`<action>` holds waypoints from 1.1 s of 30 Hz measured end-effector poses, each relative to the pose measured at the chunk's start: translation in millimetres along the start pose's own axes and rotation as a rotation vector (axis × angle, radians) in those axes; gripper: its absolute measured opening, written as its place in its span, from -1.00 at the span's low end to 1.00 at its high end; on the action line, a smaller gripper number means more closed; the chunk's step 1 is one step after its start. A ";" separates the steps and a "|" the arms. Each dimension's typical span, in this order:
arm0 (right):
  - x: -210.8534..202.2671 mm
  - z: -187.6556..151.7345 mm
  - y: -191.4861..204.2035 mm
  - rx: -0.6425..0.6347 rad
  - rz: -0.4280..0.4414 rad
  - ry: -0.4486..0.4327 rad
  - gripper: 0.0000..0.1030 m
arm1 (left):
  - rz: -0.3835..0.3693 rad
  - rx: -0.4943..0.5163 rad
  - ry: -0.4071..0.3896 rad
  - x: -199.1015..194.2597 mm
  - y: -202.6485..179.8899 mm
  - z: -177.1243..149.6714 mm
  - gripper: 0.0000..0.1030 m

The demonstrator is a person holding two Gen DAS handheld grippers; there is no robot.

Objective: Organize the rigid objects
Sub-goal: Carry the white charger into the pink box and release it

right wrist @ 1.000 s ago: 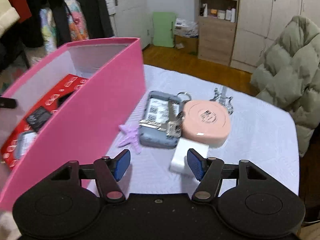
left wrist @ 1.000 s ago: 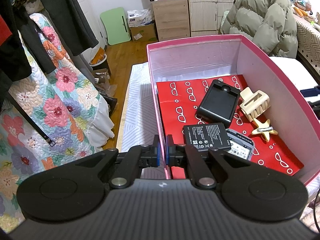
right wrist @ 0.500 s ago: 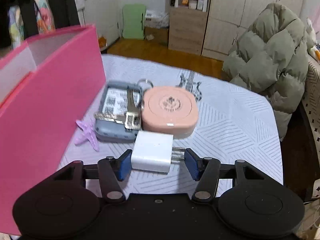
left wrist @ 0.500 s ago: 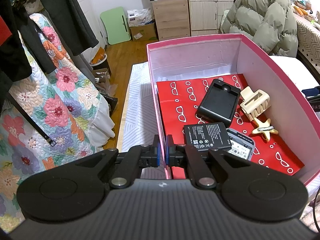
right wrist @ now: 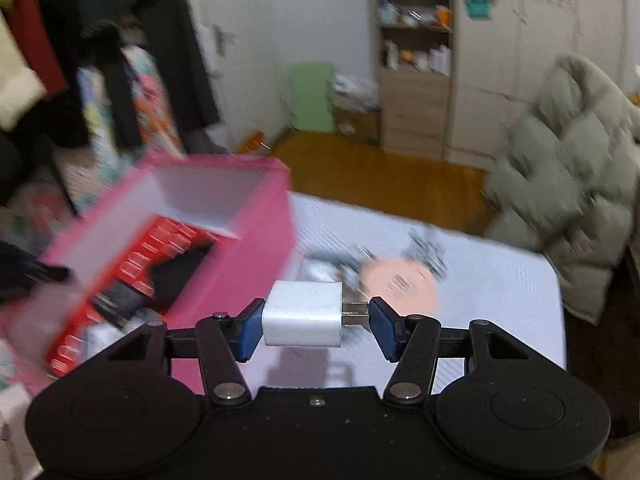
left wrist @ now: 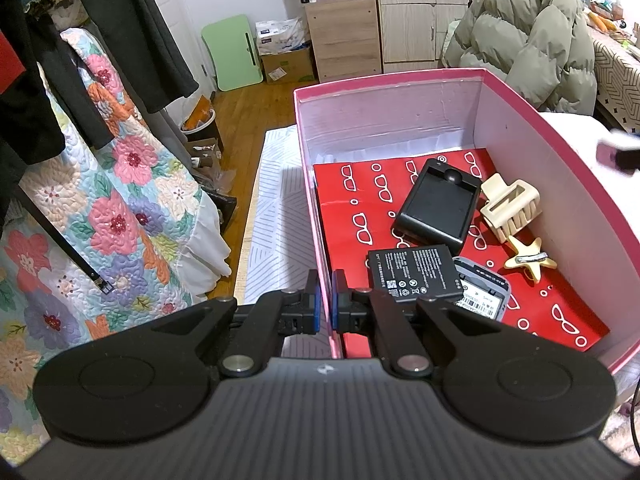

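My left gripper (left wrist: 325,294) is shut on the near left wall of the pink box (left wrist: 308,184). On the box's red lining lie a black charger cradle (left wrist: 438,206), a black battery (left wrist: 412,274), a grey case (left wrist: 484,294), a cream hair claw (left wrist: 510,208) and a tan star clip (left wrist: 528,262). My right gripper (right wrist: 312,322) is shut on a white plug adapter (right wrist: 303,319), held in the air above the white table, to the right of the pink box (right wrist: 248,256). That view is motion-blurred. A pink round case (right wrist: 400,286) and a grey case (right wrist: 320,266) lie on the table behind the adapter.
A flowered quilt (left wrist: 100,208) and dark hanging clothes (left wrist: 120,28) fill the left side. A green puffer jacket (left wrist: 528,28) lies at the back right, and a wooden cabinet (left wrist: 344,28) stands behind. The white table cover (right wrist: 492,292) stretches to the right of the box.
My right gripper closed on the white plug adapter and lifted it off the table, swinging up toward the pink box. The left gripper stayed still on the box wall.
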State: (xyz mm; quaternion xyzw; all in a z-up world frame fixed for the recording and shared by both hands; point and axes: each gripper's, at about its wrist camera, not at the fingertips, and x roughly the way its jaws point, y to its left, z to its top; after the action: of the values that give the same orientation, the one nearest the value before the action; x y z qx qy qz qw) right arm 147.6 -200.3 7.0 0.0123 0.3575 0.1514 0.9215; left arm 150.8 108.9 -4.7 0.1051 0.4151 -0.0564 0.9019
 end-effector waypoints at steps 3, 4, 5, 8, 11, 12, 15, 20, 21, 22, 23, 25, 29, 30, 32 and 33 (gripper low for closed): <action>-6.4 24.5 24.3 -0.039 0.108 -0.035 0.19 | 0.003 -0.002 -0.001 -0.8 0.3 1.1 -0.93; -5.3 33.3 33.5 -0.048 0.143 -0.040 0.19 | 0.006 0.002 -0.002 -1.0 -0.3 1.0 -0.93; -1.0 43.7 44.6 -0.066 0.186 -0.041 0.19 | 0.008 0.003 -0.001 -1.2 -0.8 2.0 -0.93; 30.4 69.0 75.2 -0.083 0.287 0.018 0.19 | 0.007 -0.002 0.004 -1.5 -1.1 3.5 -0.93; 77.2 84.3 96.2 -0.053 0.293 0.120 0.19 | 0.001 -0.011 0.004 -1.3 0.6 3.6 -0.93; 92.5 87.2 102.3 -0.048 0.295 0.142 0.19 | -0.001 -0.012 0.004 -1.3 1.0 3.2 -0.93; 130.2 88.7 114.4 -0.009 0.316 0.211 0.19 | -0.003 -0.012 0.009 -1.3 0.2 2.8 -0.93; 162.9 77.7 130.2 0.010 0.292 0.248 0.22 | -0.017 -0.010 0.016 -2.9 1.5 3.5 -0.93; 163.1 77.4 127.1 0.036 0.304 0.248 0.23 | -0.017 -0.010 0.015 -2.9 1.6 3.3 -0.93; 161.9 78.4 122.6 0.070 0.308 0.242 0.23 | -0.017 -0.009 0.016 -2.8 1.4 3.5 -0.93; 158.1 79.1 117.8 0.088 0.308 0.229 0.23 | -0.016 -0.008 0.015 -2.8 1.0 2.8 -0.93; 145.0 83.1 110.2 0.096 0.298 0.190 0.23 | -0.012 -0.003 0.013 -2.2 -0.2 3.2 -0.93; 95.0 87.6 87.0 0.086 0.269 0.093 0.38 | -0.012 0.008 0.012 -1.4 0.1 3.4 -0.92; 82.7 88.3 81.4 0.069 0.247 0.072 0.38 | -0.011 0.013 0.011 -1.3 0.0 3.4 -0.92; 54.4 85.4 71.0 0.001 0.194 0.028 0.38 | -0.010 0.016 0.008 -1.1 -0.3 2.7 -0.92; 41.8 83.6 63.6 -0.027 0.173 0.003 0.38 | -0.010 0.015 0.007 -1.0 -0.3 2.5 -0.92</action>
State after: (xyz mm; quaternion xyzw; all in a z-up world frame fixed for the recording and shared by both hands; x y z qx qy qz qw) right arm 215.0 -120.4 50.1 0.0306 0.3546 0.2351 0.9045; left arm 152.0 108.0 -2.5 0.1097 0.4183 -0.0637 0.8994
